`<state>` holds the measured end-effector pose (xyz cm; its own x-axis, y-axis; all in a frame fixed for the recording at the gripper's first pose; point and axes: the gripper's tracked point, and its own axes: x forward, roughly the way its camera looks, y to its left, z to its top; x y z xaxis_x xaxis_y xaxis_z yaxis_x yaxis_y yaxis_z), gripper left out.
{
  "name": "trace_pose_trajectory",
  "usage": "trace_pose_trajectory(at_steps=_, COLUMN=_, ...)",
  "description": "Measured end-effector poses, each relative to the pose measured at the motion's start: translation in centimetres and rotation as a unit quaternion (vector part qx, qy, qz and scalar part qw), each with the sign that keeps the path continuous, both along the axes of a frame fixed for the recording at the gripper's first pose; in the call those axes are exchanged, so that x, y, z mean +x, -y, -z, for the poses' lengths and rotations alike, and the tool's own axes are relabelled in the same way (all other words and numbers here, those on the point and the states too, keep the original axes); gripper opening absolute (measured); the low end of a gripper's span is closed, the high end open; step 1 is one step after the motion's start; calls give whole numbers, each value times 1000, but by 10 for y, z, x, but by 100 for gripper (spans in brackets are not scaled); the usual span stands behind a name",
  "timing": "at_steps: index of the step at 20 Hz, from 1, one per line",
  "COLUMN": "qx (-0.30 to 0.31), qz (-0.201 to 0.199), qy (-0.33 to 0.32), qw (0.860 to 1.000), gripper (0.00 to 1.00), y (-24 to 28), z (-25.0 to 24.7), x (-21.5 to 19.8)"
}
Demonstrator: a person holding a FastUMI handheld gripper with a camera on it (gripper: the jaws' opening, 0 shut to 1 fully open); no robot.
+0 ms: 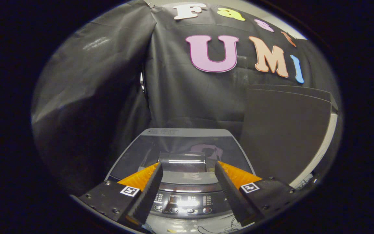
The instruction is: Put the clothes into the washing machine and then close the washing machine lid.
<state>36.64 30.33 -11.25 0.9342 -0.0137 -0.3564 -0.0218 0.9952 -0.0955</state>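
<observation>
I have the gripper (187,165) hanging over the front of the washing machine (187,133), fingers spread wide with nothing between them but open air. The fingers (148,191) are ridged along their inner faces and angle in toward the lid.

The washing machine lid (161,152) lies flat and shut just ahead of the fingertips, a dark glassy panel that throws back reflections, set in a pale grey frame with rounded corners. A shiny handle strip (183,158) sits at its near edge, right between the fingertips. Below that, between the fingers, runs the curved control panel (182,203) with a row of round buttons and a small display, glaring under the light. I cannot make out any clothes through the lid.

Room is free to the left, where the booth's black cloth wall (89,107) hangs in soft folds well clear. To the right a tall, matte dark grey board (284,133) with a pale edge stands close beside the machine, cramping that side.
</observation>
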Motion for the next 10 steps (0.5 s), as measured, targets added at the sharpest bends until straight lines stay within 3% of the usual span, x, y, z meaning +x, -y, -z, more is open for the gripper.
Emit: trace_pose_trajectory(at_steps=10, qx=20, qz=10, qy=8, qw=1000, gripper=97, y=17, z=-30, x=-51)
